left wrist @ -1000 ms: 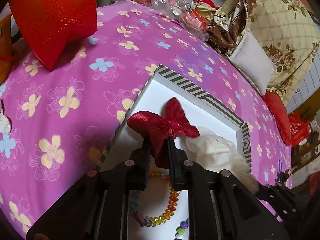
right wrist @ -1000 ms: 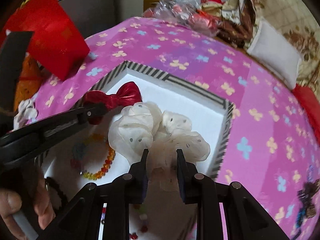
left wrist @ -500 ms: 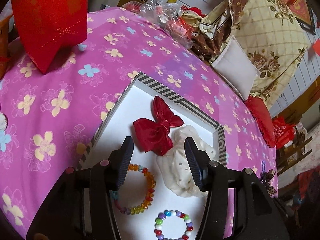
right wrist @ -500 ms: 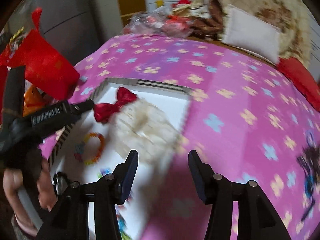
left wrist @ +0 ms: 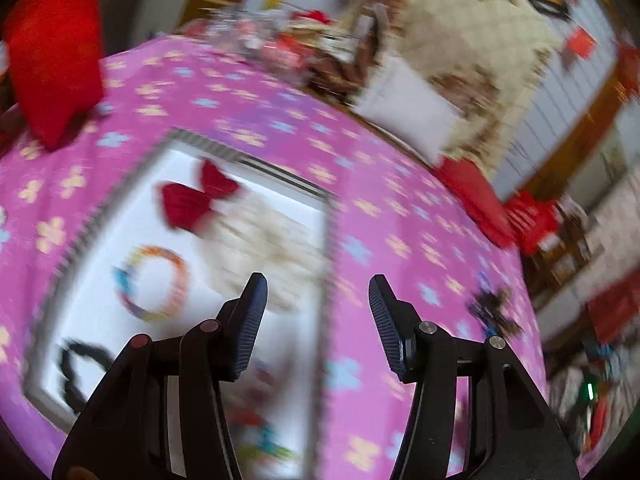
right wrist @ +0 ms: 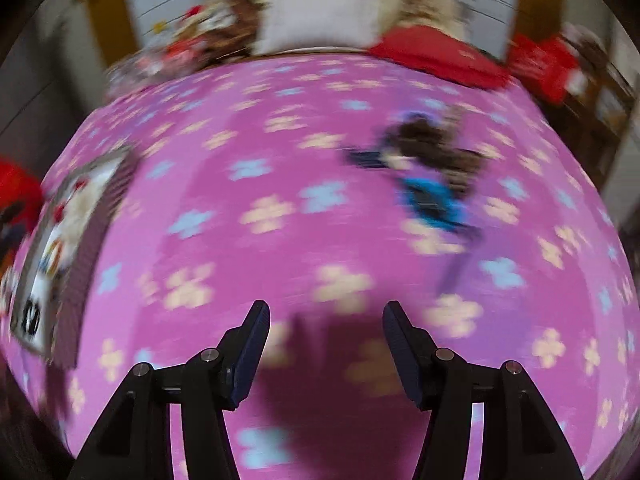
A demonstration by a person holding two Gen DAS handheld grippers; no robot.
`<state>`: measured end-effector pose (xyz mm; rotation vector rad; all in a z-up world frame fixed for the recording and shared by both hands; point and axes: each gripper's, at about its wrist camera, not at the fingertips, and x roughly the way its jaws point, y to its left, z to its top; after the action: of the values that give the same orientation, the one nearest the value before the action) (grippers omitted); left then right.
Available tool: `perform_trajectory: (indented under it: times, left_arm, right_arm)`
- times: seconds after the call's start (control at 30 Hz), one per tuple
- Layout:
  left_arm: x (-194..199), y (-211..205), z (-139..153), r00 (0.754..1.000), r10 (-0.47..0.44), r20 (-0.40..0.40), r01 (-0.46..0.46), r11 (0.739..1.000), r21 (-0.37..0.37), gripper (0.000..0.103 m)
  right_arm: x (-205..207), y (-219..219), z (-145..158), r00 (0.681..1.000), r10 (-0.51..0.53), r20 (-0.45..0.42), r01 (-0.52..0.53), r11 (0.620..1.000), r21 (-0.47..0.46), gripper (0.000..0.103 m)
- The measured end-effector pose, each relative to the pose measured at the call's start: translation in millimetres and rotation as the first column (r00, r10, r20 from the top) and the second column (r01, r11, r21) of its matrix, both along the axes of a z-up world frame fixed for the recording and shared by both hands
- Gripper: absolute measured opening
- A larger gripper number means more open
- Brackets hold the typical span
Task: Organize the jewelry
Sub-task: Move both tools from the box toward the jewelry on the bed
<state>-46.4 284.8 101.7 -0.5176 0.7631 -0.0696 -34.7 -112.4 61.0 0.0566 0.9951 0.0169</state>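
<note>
A white tray with a striped rim (left wrist: pixel 256 162) lies on the pink flowered cloth. In it are a red bow (left wrist: pixel 196 200), a cream dotted scrunchie (left wrist: pixel 272 240), a coloured bead bracelet (left wrist: pixel 152 284) and a black hair tie (left wrist: pixel 78 368). My left gripper (left wrist: pixel 318 320) is open and empty above the tray's right rim. My right gripper (right wrist: pixel 325 344) is open and empty over bare cloth. A dark brown and blue hair accessory (right wrist: pixel 432 168) lies on the cloth ahead of it to the right; it also shows in the left wrist view (left wrist: pixel 494 308). The tray (right wrist: pixel 76 264) is at the far left of the right wrist view. Both views are blurred.
A red bag (left wrist: pixel 52 52) stands at the back left of the table. Cushions, a white pillow (right wrist: pixel 320 16) and red items (right wrist: pixel 440 60) lie past the table's far edge. Plastic-wrapped clutter (left wrist: pixel 260 40) sits at the back.
Both grippers let go of the red bow and the cream scrunchie, which now lie in the tray. Both have opened, pulled back and swung right; the right one now faces the dark accessory.
</note>
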Motion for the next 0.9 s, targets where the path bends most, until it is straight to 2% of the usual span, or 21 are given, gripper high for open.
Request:
perform_trajectory:
  times: [0.1,0.2,0.33,0.47,0.6,0.67,0.7,0.77,0.9]
  left_arm:
    - [-5,-50,2,0.991,-0.130,-0.017,0.129,0.991,-0.021,0.054]
    - [-8,-95,-7,0.964,-0.262,-0.039,0.261,0.964,-0.046,0.055]
    - [-6,-134,-29,0.929,-0.362,-0.081,0.363,0.932,0.006,0.055]
    - [0,-141,-44,0.922,-0.371,-0.113,0.377,0.925,0.039,0.055]
    - [5,-136,-50,0.921,-0.368,-0.125,0.375,0.926,0.036,0.055]
    - [8,-135,-52,0.923,-0.363,-0.129,0.371,0.928,0.038,0.055]
    - [8,-134,-53,0.923,-0.362,-0.132,0.369,0.928,0.041,0.055]
    - [9,-134,-55,0.925,-0.356,-0.136,0.365,0.930,0.045,0.055]
    - [11,-130,-55,0.928,-0.345,-0.138,0.354,0.934,0.044,0.055]
  right_arm:
    - [19,-30,2,0.998,-0.056,0.001,0.056,0.998,0.027,0.057]
    - [48,-32,0,1.000,-0.024,0.000,0.024,0.999,0.024,0.056]
    - [84,-29,-7,1.000,-0.024,0.007,0.024,0.999,-0.038,0.056]
    - [111,-23,-23,1.000,-0.014,-0.022,0.011,0.989,-0.148,0.056]
    - [127,-29,-44,0.997,-0.027,-0.075,0.012,0.982,-0.187,0.056]
    - [127,-32,-45,0.997,-0.034,-0.066,0.022,0.985,-0.169,0.054]
    - [127,-32,-44,0.997,-0.040,-0.065,0.029,0.987,-0.161,0.044]
    - [125,-33,-44,0.995,-0.035,-0.090,0.024,0.993,-0.116,0.037]
    - [106,-20,-41,0.990,0.037,-0.138,-0.031,0.999,0.041,0.037]
